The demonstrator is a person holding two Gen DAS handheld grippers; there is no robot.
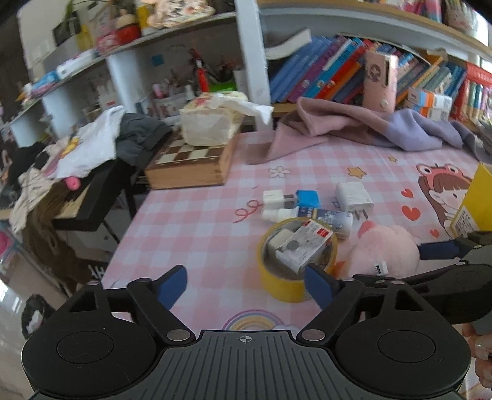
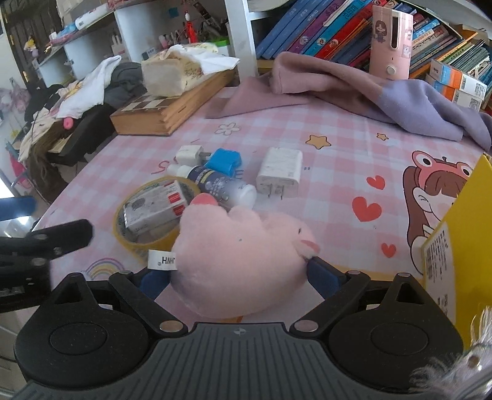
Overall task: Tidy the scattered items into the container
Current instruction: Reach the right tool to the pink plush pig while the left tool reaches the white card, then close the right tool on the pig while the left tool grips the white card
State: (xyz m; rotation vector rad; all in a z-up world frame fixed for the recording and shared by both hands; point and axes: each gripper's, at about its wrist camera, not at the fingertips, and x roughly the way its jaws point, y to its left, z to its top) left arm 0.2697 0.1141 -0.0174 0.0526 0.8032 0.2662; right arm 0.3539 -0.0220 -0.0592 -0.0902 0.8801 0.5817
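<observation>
The table [image 2: 332, 147] has a pink checked cloth with cartoon prints, and a pink-and-lilac blanket [image 2: 353, 89] is bunched along the back edge in front of the books [image 2: 323, 27]. A wooden chess box [image 2: 160, 114] sits at the back left with a tissue pack [image 2: 172, 74] on top of it.

At the right edge there's a yellow box [image 2: 455, 246], only partly in frame, so I can't tell what's inside it.

Biggest loose item is the pink plush [image 2: 243, 261]. It sits right between the fingers of the right gripper [image 2: 236, 277], which is spread wide around it, blue pads at both flanks. From the left wrist view the plush [image 1: 384, 255] is off to the right.

Next to the plush on the left is a yellow tape roll [image 2: 147, 215] lying flat, with a small grey-and-red carton [image 2: 156, 209] and something white stuffed in its hole. The left gripper [image 1: 246, 286] is open wide, its right pad just at the roll's [image 1: 289, 283] near rim.

Behind those: a white charger [image 2: 279, 172] lying flat, prongs toward the camera, a bottle [image 2: 221, 184] on its side touching the plush, a blue plug [image 2: 224, 161], and a small white plug [image 2: 189, 154].
</observation>
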